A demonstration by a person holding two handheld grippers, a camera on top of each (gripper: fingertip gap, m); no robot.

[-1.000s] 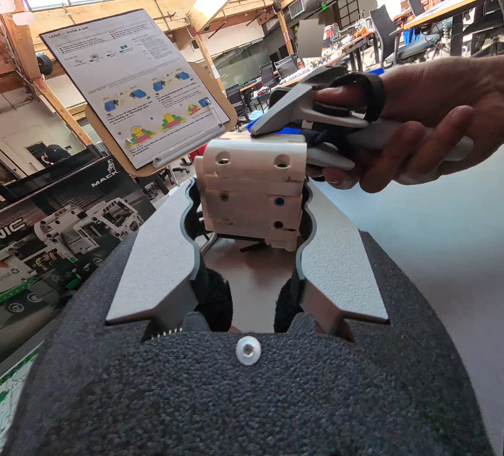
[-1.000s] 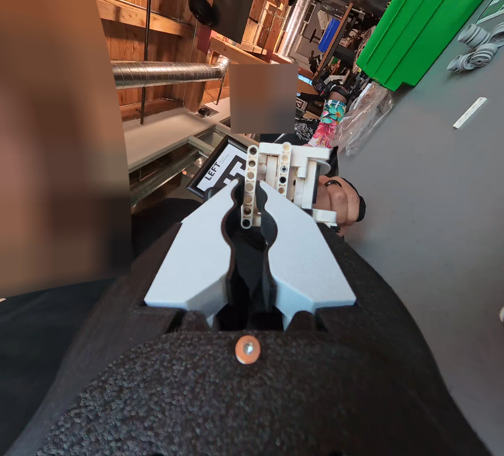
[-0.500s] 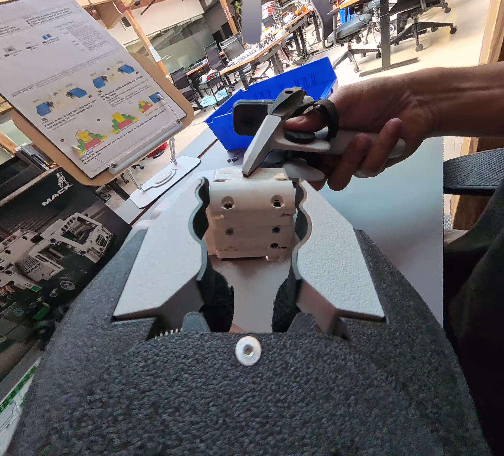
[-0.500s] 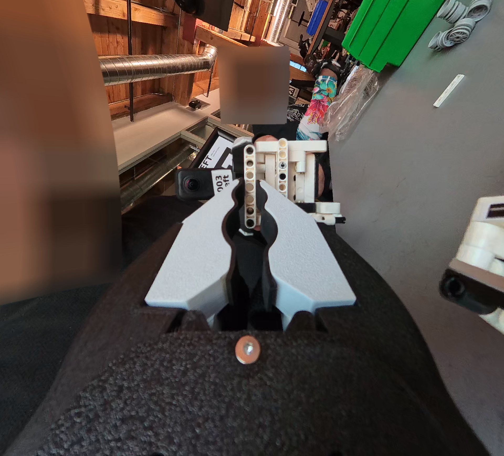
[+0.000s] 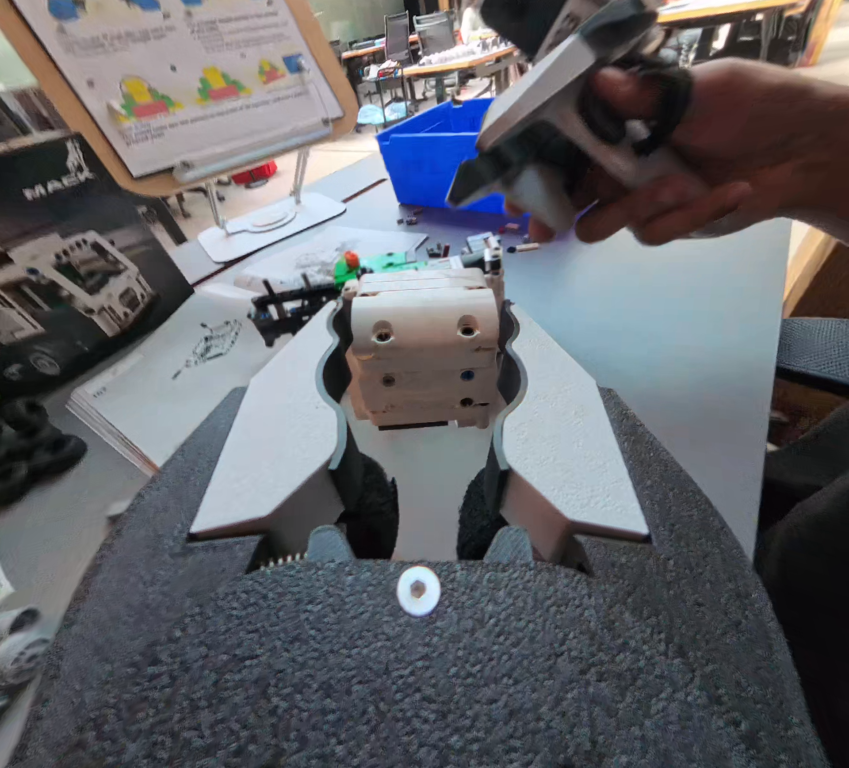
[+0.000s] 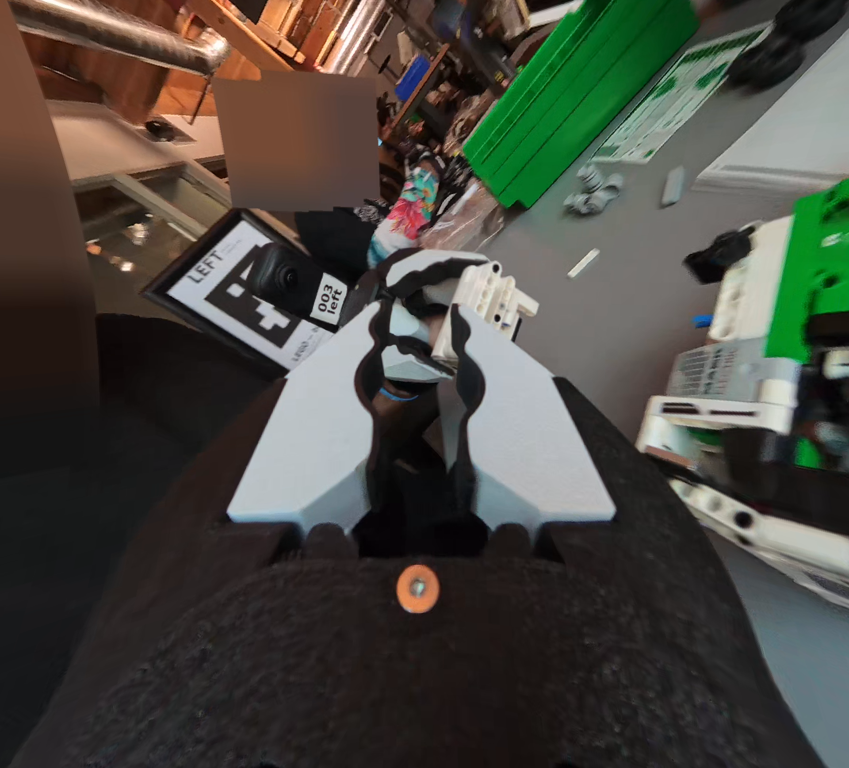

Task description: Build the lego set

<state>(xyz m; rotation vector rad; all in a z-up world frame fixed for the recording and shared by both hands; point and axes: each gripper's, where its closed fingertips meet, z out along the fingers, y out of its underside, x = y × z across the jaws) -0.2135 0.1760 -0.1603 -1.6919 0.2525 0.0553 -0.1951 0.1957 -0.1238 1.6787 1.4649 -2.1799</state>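
The left tool (image 5: pixel 422 355) was clamped on a white lego block (image 5: pixel 425 360), a stack of beams with round pin holes, squeezed between both fingers and held above the grey table (image 5: pixel 643 332). The right tool (image 6: pixel 416 332) stood with its jaws narrowly apart and nothing between them; in the left wrist view it (image 5: pixel 487 190) hung blurred, up and to the right of the block, gripped by a hand (image 5: pixel 716 149) and clear of the block. In the right wrist view the block (image 6: pixel 487 295) sat just beyond that tool's fingertips. On the table past the block lay a dark lego frame (image 5: pixel 285 309), green pieces (image 5: pixel 367 263) and small loose parts. Farther back stood a blue bin (image 5: pixel 427 149) and an instruction sheet on a stand (image 5: pixel 161 47); an open booklet (image 5: pixel 183 369) lay to the left. A partly built white and green lego truck (image 6: pixel 758 378) sat at the right in the right wrist view.
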